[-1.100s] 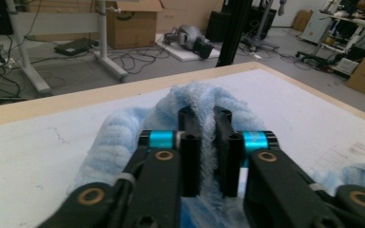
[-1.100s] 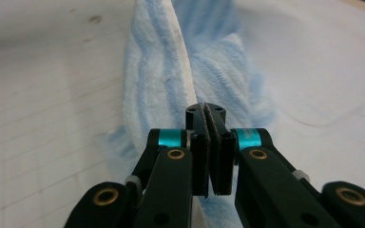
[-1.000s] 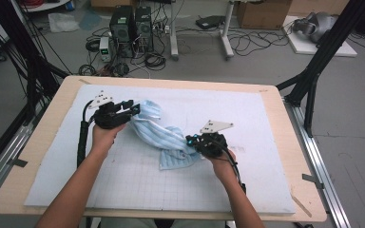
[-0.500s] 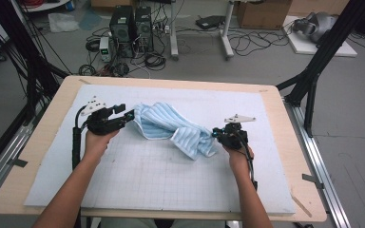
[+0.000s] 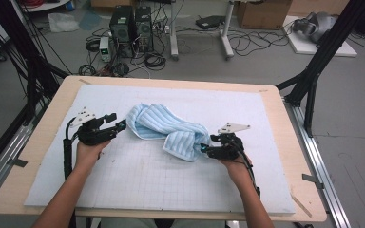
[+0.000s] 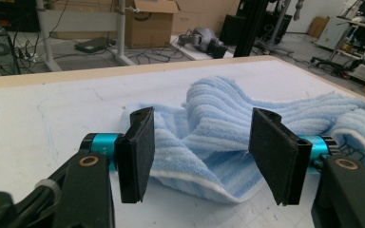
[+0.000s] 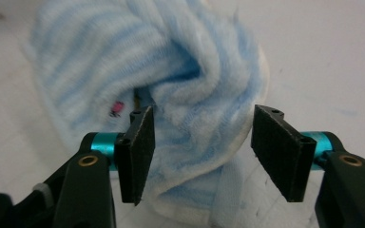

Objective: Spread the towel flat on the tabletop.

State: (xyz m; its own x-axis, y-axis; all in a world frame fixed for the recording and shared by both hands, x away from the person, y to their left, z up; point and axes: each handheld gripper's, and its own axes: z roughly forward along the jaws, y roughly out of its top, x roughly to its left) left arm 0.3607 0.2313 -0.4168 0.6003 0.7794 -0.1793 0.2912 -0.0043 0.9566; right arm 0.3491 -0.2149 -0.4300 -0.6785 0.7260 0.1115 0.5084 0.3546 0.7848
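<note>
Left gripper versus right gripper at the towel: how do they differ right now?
The left gripper sits at the towel's far-left end, the right gripper at its near-right end. The left gripper faces a flat, layered edge lying on the white mat; the right gripper faces a bunched, rounded fold. Both have just been opening, and both stand open with towel between the jaws, unpressed.

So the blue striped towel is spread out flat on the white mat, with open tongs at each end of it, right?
Not flat. The high view shows the towel lying bunched and twisted on the mat. The rest holds: the left tongs and right tongs stand open at its ends.
</note>
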